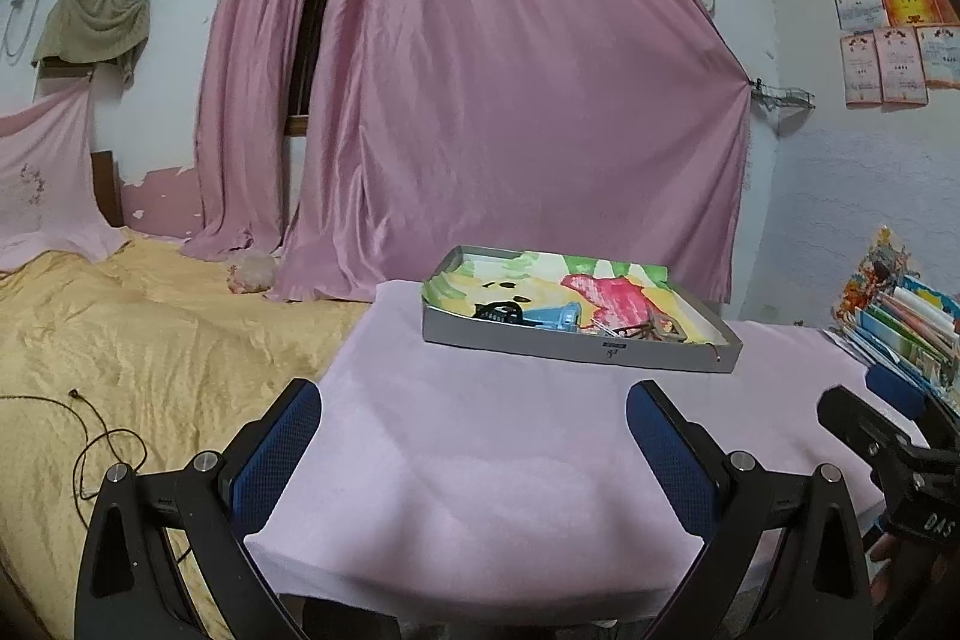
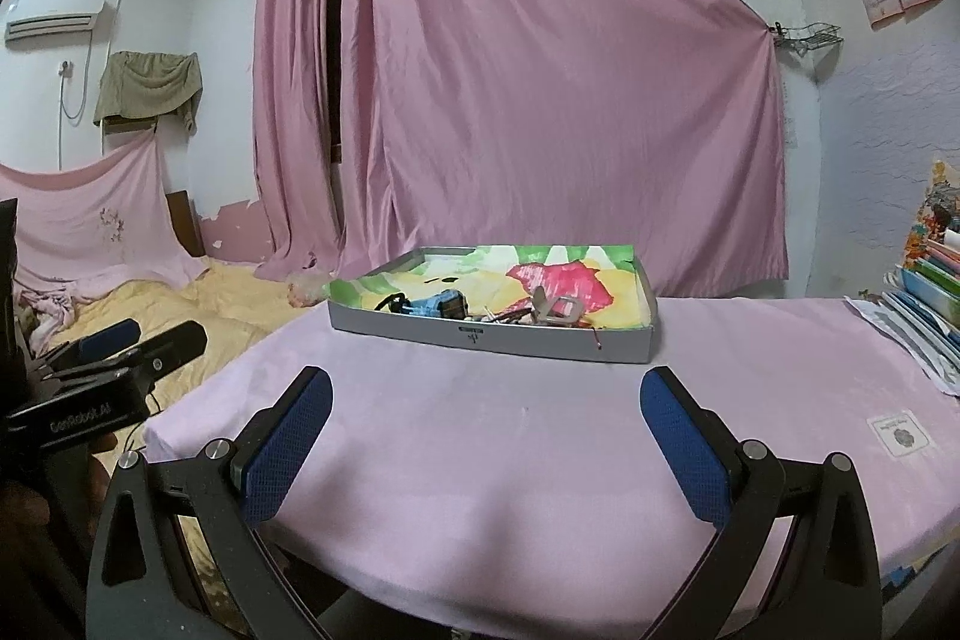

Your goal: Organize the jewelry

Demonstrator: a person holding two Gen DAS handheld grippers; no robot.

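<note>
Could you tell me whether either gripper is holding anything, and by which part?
Nothing: left gripper and right gripper are both open and empty.

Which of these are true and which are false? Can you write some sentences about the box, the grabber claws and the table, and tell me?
1. Both grabbers are open and hold nothing. True: the left gripper and the right gripper each have their fingers spread wide over the pink cloth.
2. The shallow box is on the yellow bedspread. False: it sits on the pink cloth; the yellow bedspread is off to the left.
3. A blue item lies inside the box. True.
4. The curtain behind the box is green. False: it is pink.
5. The right gripper is touching the box. False: it is apart from it, with bare cloth between.
</note>
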